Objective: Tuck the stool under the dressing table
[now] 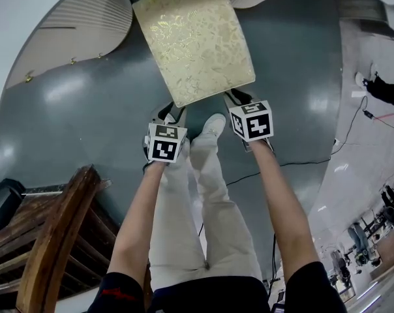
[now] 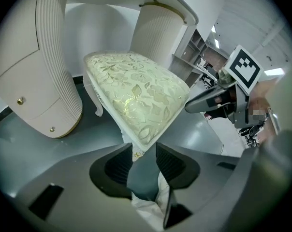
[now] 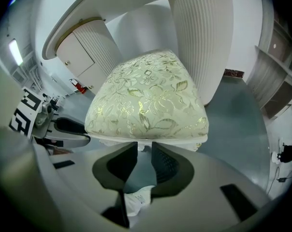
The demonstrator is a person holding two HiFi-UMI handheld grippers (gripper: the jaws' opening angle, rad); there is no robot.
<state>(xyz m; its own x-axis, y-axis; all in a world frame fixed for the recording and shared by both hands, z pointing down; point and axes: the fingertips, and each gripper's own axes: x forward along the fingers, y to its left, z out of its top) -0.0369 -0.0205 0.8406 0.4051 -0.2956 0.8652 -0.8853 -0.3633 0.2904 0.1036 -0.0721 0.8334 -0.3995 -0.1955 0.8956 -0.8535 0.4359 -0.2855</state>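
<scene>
The stool (image 1: 194, 41), white-framed with a cream and gold floral cushion, stands on the grey floor between the white ribbed pedestals of the dressing table (image 1: 73, 31). My left gripper (image 1: 171, 114) is at the stool's near left corner. In the left gripper view its jaws (image 2: 144, 152) stand open, with the cushion's corner (image 2: 136, 100) right at their tips and the pads apart from it. My right gripper (image 1: 239, 98) sits at the near right corner. Its jaws (image 3: 144, 151) are open just below the stool's (image 3: 148, 100) front rim, with nothing gripped.
The table's pedestals (image 2: 44, 81) (image 3: 204, 42) flank the stool closely. A wooden chair (image 1: 53, 240) stands at lower left beside the person's legs, and a white shoe (image 1: 213, 126) is between the grippers. A black cable (image 1: 295, 163) crosses the floor at right.
</scene>
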